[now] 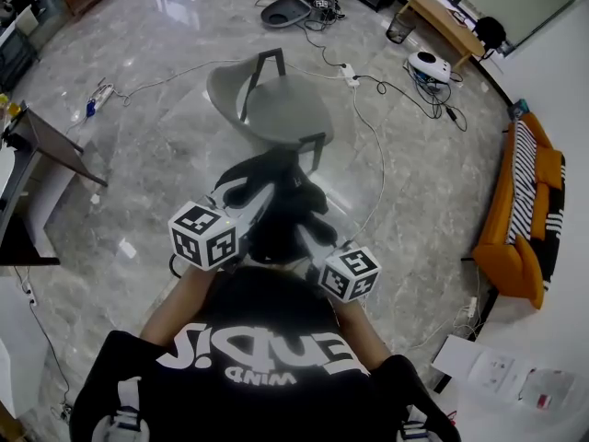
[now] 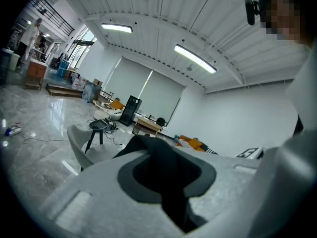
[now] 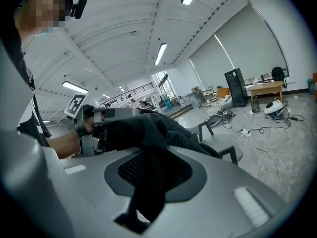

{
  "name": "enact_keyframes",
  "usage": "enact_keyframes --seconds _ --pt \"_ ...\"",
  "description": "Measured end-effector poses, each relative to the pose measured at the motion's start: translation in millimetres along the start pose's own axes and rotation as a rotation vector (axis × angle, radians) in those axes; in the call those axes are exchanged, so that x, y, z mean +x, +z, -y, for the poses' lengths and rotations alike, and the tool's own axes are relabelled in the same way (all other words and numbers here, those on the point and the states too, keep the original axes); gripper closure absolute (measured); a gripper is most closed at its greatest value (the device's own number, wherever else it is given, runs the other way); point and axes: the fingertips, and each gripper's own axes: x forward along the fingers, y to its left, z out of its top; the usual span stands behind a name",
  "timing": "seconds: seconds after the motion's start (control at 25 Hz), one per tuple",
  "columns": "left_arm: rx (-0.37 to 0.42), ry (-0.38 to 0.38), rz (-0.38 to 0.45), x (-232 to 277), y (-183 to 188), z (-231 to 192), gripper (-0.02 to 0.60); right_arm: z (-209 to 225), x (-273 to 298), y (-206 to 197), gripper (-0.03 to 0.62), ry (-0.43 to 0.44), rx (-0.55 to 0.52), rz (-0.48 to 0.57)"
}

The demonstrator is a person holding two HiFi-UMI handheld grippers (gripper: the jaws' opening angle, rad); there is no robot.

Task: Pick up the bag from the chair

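The black bag (image 1: pixel 281 205) hangs between my two grippers, held up in front of the person and clear of the grey chair (image 1: pixel 267 104), whose seat is bare. My left gripper (image 1: pixel 241 212) is shut on a fold of the bag's black fabric (image 2: pixel 166 175). Its jaws are closed around the cloth. My right gripper (image 1: pixel 317 242) is likewise shut on the bag (image 3: pixel 148 177), which bunches up over its jaws. In the right gripper view the left gripper (image 3: pixel 94 123) shows across the bag. The chair (image 2: pixel 81 143) stands just beyond, and its seat (image 3: pixel 223 151) lies behind the cloth.
White cables (image 1: pixel 368 127) trail over the marble floor to the right of the chair. An orange sofa (image 1: pixel 520 210) lines the right wall. A dark table (image 1: pixel 46 155) stands at the left, a wooden desk (image 1: pixel 442 17) at the back right, papers (image 1: pixel 502 371) at the near right.
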Motion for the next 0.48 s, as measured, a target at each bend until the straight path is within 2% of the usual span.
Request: enact_keyframes --seconds 0.48 --pt "-0.001 0.021 0.006 -12.0 -0.1 6.3 0.526 -11.3 -4.4 -1.9 0.511 0.026 -0.016 0.002"
